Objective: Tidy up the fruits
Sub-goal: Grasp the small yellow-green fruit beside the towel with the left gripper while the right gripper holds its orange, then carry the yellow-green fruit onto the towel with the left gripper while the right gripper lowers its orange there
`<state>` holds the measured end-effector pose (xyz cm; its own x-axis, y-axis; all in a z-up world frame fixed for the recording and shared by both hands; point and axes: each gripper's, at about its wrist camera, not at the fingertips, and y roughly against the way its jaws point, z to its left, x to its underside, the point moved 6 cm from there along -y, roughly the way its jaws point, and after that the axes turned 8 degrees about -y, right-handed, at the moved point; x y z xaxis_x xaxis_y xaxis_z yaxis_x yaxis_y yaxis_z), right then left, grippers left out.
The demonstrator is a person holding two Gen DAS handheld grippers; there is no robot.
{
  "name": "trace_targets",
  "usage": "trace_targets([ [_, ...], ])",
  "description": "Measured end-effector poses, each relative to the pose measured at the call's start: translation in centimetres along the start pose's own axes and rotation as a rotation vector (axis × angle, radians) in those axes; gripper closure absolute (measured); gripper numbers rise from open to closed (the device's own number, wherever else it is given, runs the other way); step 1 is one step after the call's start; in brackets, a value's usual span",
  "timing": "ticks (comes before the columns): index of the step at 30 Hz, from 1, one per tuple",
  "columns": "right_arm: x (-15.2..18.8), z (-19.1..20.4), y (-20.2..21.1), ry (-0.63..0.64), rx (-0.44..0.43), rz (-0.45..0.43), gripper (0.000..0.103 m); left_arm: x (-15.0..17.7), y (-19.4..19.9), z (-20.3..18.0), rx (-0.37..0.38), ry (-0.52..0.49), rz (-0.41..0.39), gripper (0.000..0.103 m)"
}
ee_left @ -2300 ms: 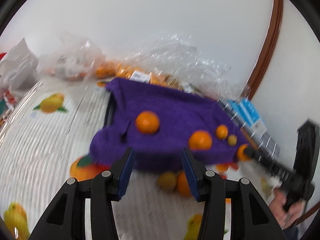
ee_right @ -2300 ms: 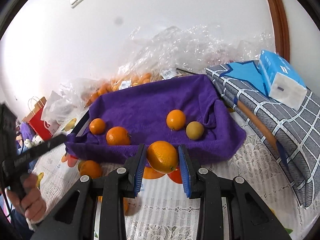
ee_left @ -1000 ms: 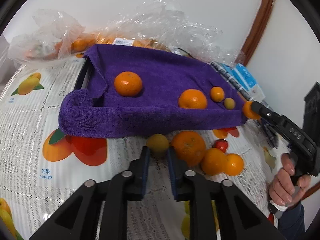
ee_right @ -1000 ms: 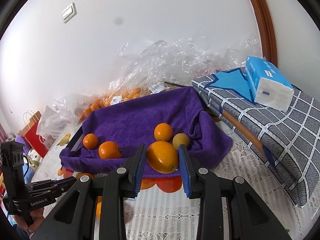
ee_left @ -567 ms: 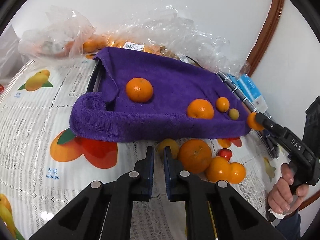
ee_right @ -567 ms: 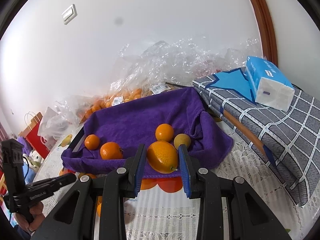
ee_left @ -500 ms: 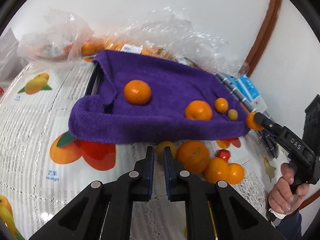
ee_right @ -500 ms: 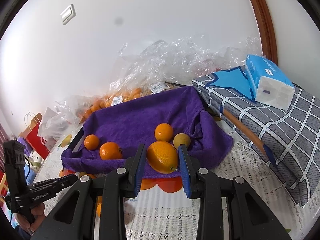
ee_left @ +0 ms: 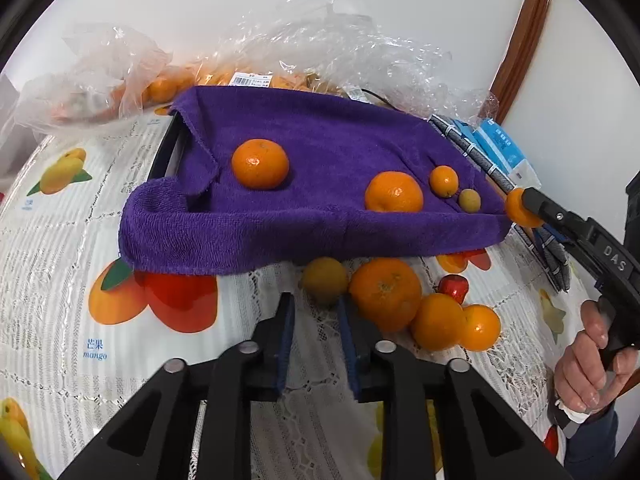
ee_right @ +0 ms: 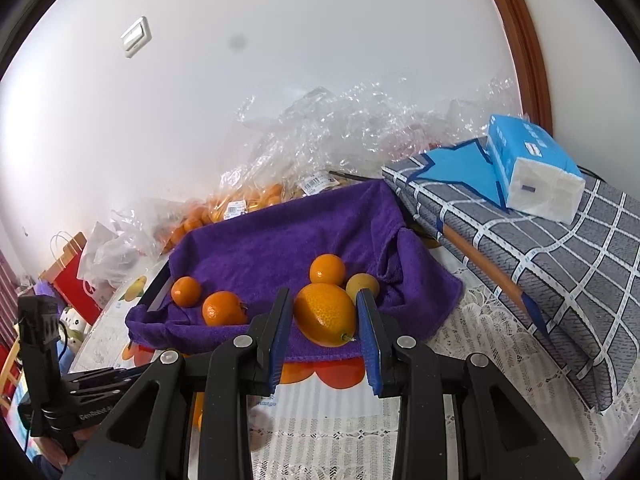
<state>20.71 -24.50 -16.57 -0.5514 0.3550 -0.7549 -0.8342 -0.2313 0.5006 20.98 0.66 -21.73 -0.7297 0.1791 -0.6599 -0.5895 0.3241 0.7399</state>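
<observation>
A purple towel (ee_left: 320, 144) lines a black tray and bears two oranges (ee_left: 260, 163), a smaller orange (ee_left: 444, 181) and a little yellowish fruit (ee_left: 469, 200). On the tablecloth before it lie a small yellow-brown fruit (ee_left: 324, 280), a big orange (ee_left: 386, 294) and two smaller ones (ee_left: 438, 322). My left gripper (ee_left: 316, 310) is opening, its tips just short of the yellow-brown fruit, with nothing between its pads. My right gripper (ee_right: 323, 316) is shut on an oval orange (ee_right: 326, 314), held over the towel's (ee_right: 280, 240) near edge.
Crinkled plastic bags (ee_left: 320, 40) with more oranges lie behind the tray against the wall. A folded grey checked cloth (ee_right: 560, 248) with a blue tissue pack (ee_right: 532, 168) sits to the right. A small red object (ee_left: 453, 286) lies beside the loose oranges. A red paper bag (ee_right: 76, 280) stands far left.
My left gripper shut in front of the small yellow-brown fruit without catching it, and has since spread its jaws a little. The right gripper kept still with its orange.
</observation>
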Motion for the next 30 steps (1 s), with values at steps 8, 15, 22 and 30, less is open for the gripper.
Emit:
trace_targets([
  [8, 0.6, 0.4, -0.8, 0.039, 0.024, 0.024, 0.071, -1.1, -0.5, 0.7, -0.024, 0.041, -0.014, 0.061],
  [15, 0.7, 0.3, -0.6, 0.043, 0.028, 0.016, 0.071, -1.6, -0.1, -0.1, 0.052, 0.031, -0.050, 0.079],
  [22, 0.7, 0.5, -0.7, 0.056, 0.040, 0.014, 0.071, -2.2, 3.0, -1.1, 0.024, 0.000, -0.199, 0.079],
  [30, 0.2, 2.2, -0.2, 0.117, 0.062, -0.011, 0.071, -4.0, 4.9, 0.8, 0.011, 0.074, -0.237, 0.079],
])
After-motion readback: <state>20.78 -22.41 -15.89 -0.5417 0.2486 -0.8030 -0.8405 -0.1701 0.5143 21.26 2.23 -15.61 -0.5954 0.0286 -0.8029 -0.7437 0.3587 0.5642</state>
